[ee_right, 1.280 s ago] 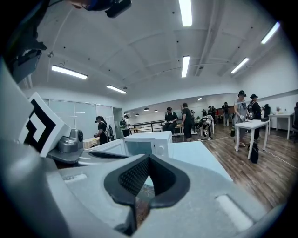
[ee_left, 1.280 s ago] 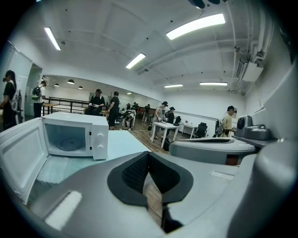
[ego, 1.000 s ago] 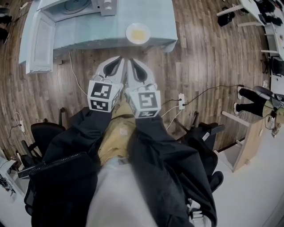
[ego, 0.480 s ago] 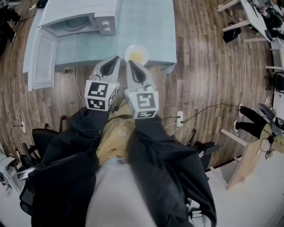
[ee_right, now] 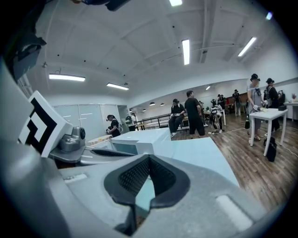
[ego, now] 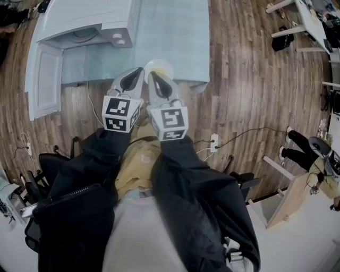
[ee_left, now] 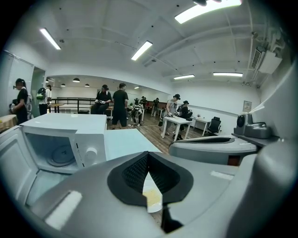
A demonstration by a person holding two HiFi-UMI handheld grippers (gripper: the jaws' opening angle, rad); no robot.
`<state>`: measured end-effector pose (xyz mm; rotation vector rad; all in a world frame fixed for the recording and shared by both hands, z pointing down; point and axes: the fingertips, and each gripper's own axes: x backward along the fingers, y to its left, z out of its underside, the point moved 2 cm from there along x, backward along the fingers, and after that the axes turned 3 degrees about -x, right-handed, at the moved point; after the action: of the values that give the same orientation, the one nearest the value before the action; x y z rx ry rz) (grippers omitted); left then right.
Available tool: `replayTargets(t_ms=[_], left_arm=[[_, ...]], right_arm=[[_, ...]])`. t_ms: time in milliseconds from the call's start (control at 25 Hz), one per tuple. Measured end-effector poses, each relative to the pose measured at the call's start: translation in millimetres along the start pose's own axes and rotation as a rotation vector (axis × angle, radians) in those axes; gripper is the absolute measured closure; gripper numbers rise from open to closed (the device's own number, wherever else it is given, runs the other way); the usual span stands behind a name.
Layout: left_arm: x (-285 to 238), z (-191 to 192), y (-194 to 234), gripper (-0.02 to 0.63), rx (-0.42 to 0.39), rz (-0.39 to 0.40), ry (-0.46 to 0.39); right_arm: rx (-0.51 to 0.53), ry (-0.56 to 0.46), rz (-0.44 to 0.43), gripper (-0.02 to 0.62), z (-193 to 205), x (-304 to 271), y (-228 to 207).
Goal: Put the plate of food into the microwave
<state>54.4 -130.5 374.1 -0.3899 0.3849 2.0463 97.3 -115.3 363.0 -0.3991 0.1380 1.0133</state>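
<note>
Ahead of the right gripper [ego: 152, 75] I see a pale blue table [ego: 175, 37]; off to its right and nearer me, a white power strip [ego: 214, 143] lies on the wood floor [ego: 249, 79].

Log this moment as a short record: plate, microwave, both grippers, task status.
plate: white, holds yellowish food, sits at the near edge of the table
microwave: on the table's left part, door swung open, turntable visible inside
left gripper: jaws together, empty, tips by the plate's near rim
right gripper: jaws together, empty, right beside the left gripper
task status: plate not yet gripped, not in the microwave
</note>
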Motion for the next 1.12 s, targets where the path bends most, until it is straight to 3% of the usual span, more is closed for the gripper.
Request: replayTargets(t_ms=[360,640,1120], left_arm=[[-31,39,9,0.609,0.039,0.006,0.111],[-49,92,16,0.609,0.075,0.061,0.236],[-62,169,11,0.610,0.131,0.147,0.462]], right_arm=[[-0.044,0.134,0.000,0.598,42,-26,-24],[-0.106,0.277,0.078,0.598,99,-39,-48],[-0.223,0.446,0.105,0.598,179,-45,-55]])
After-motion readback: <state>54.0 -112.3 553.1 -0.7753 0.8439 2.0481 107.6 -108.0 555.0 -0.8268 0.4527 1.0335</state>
